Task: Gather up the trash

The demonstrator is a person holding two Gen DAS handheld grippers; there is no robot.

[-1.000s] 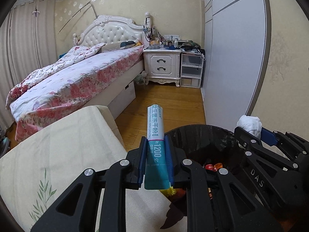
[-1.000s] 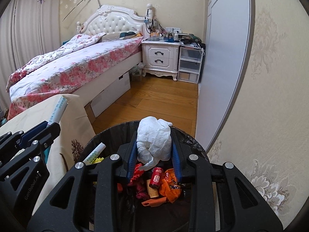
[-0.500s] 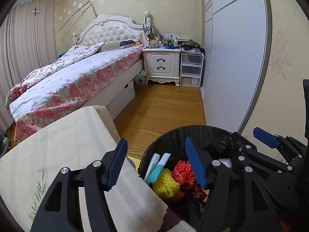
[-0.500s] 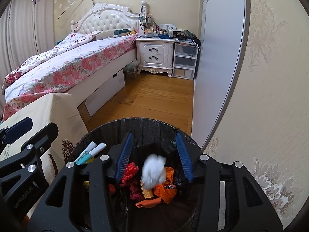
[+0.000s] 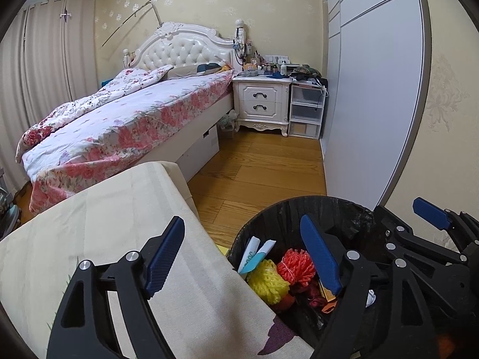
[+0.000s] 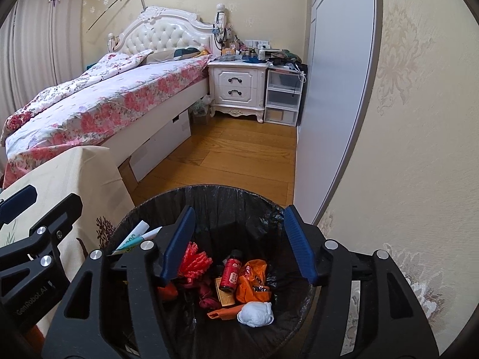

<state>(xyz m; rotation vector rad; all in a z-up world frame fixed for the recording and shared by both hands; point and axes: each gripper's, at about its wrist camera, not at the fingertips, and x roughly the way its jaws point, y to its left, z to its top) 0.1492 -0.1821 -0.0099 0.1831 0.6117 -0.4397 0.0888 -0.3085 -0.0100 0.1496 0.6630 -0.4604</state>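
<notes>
A: What is nearest?
B: Both grippers, empty. The right gripper (image 6: 238,245) hangs over the bin (image 6: 209,193), its jaws opening; the left gripper (image 5: 244,252) opens across the bin's rim and a cream cloth (image 5: 98,218).

A: And the trash?
B: In the bin: a white wad (image 6: 256,314), red bottle (image 6: 231,273), orange wrapper (image 6: 251,281), tubes (image 5: 256,252). Beyond lies a bed (image 5: 119,125).

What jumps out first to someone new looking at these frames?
The black-lined bin in the foreground, holding bright trash: a white wad, a red bottle, orange wrappers and a yellow net. Both grippers, left and right, hang above it, jaws opening, nothing between them. Behind, a floral bed fills the left of the room.
</notes>
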